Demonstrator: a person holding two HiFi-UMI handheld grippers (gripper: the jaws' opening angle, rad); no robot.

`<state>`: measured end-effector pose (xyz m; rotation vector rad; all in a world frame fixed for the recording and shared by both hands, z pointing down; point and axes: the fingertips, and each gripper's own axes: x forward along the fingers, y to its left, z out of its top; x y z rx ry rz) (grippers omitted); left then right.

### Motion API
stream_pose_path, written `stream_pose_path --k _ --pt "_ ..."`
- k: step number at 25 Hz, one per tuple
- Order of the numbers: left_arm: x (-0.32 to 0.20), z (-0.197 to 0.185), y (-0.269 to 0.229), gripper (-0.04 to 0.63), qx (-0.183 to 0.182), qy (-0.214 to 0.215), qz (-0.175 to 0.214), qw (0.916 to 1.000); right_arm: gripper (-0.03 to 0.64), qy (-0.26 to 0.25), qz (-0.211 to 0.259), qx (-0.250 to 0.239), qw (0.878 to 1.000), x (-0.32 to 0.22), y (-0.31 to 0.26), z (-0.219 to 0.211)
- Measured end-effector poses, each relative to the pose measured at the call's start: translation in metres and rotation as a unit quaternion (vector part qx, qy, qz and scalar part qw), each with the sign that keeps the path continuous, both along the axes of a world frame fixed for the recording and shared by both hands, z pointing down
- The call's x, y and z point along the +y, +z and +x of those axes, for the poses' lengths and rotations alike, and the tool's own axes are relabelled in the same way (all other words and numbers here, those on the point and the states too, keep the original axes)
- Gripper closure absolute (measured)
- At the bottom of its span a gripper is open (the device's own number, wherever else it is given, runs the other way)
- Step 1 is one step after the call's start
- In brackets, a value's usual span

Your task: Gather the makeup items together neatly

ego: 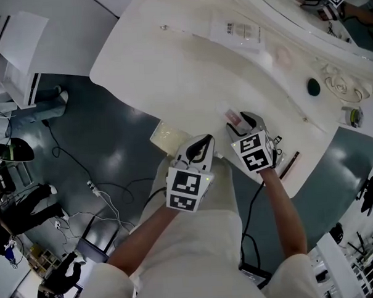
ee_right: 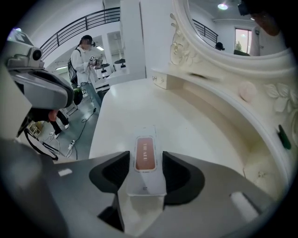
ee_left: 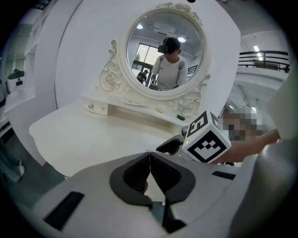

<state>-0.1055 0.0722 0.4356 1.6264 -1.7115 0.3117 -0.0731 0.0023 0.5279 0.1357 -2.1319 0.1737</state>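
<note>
A clear flat makeup case (ee_right: pixel 145 142) with a reddish insert lies near the front edge of the white dressing table (ego: pixel 170 66). My right gripper (ee_right: pixel 145 157) has a pad against each long side of it, shut on the case. In the head view the case (ego: pixel 233 116) pokes out just ahead of the right gripper (ego: pixel 250 119). The left gripper (ego: pixel 202 144) hovers off the table's front edge, jaws shut with nothing between them (ee_left: pixel 149 155). A brown pencil (ego: pixel 289 165) lies by my right wrist.
Further back on the table lie a white packet (ego: pixel 237 32) and a pink round item (ego: pixel 283 53). A dark green item (ego: pixel 313 86) and a small jar (ego: pixel 354 116) sit by the ornate mirror (ee_left: pixel 165 46). A cream cushion (ego: pixel 169 137) sits below the table edge. A person (ee_right: pixel 84 60) stands far off.
</note>
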Motion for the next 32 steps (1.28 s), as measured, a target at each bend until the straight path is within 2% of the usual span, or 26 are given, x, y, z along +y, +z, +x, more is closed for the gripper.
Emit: stream_pose_path --k 7,10,20,32 --pt "0.0 -0.001 -0.012 0.584 -0.01 0.022 0.004 0.9997 0.405 0.061 -0.006 -0.018 0.998 0.003 -0.011 0.001" --pt "0.0 0.001 -0.015 0.584 -0.012 0.034 0.005 0.9993 0.411 0.082 0.005 -0.022 0.996 0.0 -0.014 0.004" --pt "0.006 0.006 -0.015 0.584 -0.013 0.067 0.004 0.9976 0.413 0.114 0.017 -0.014 0.993 0.002 -0.012 0.015" --pt "0.006 0.017 -0.017 0.584 -0.012 0.105 0.007 0.9943 0.414 0.18 0.03 -0.039 0.982 -0.003 -0.029 0.031"
